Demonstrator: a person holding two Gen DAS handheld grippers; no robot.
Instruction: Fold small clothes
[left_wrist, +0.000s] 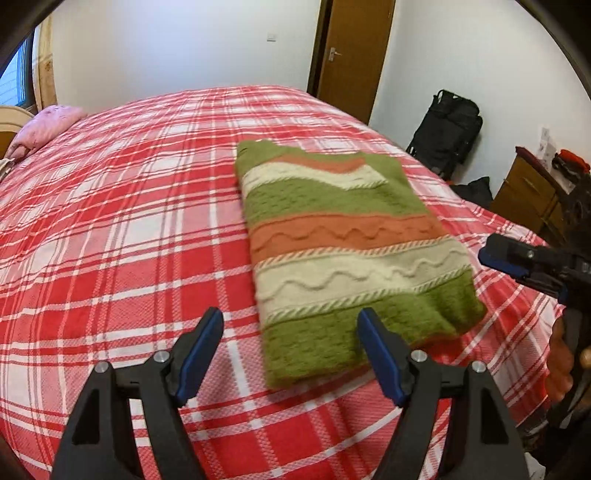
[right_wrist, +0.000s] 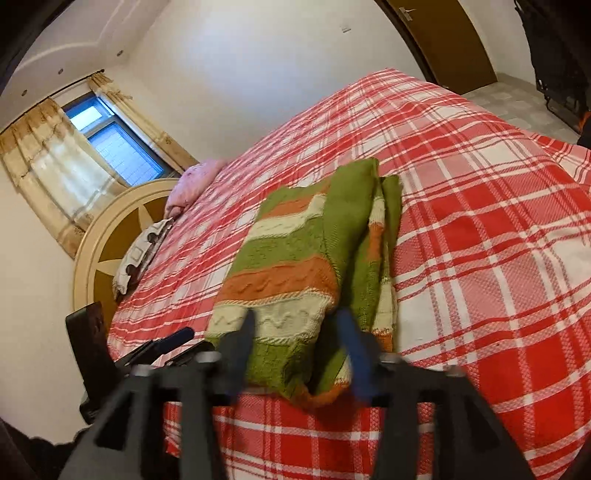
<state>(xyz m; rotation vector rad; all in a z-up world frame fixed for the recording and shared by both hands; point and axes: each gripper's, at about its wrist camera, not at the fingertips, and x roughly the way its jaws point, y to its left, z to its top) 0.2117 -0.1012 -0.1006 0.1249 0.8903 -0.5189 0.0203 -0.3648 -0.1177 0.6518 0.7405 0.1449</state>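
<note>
A folded sweater is laid flat on the bed, near its front edge. The left claw is spread wide with nothing gripped. The right claw is also released, with the sweater's near end seen between its fingers.

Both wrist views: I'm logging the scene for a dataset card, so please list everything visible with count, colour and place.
sweater: one, green, orange and cream stripes, folded, lying on the bed near its close edge
bed cover: one, red and white plaid, over the whole bed
pillow: one, pink, far left end
headboard: one, cream and brown, under the window
window: one, pale yellow curtains
door: one, brown, far wall
black bag: one, by the wall on the right
wooden cabinet: one, brown, right
left tool: black with blue pads, open, empty
right tool: same, open, sweater edge between fingers
</note>
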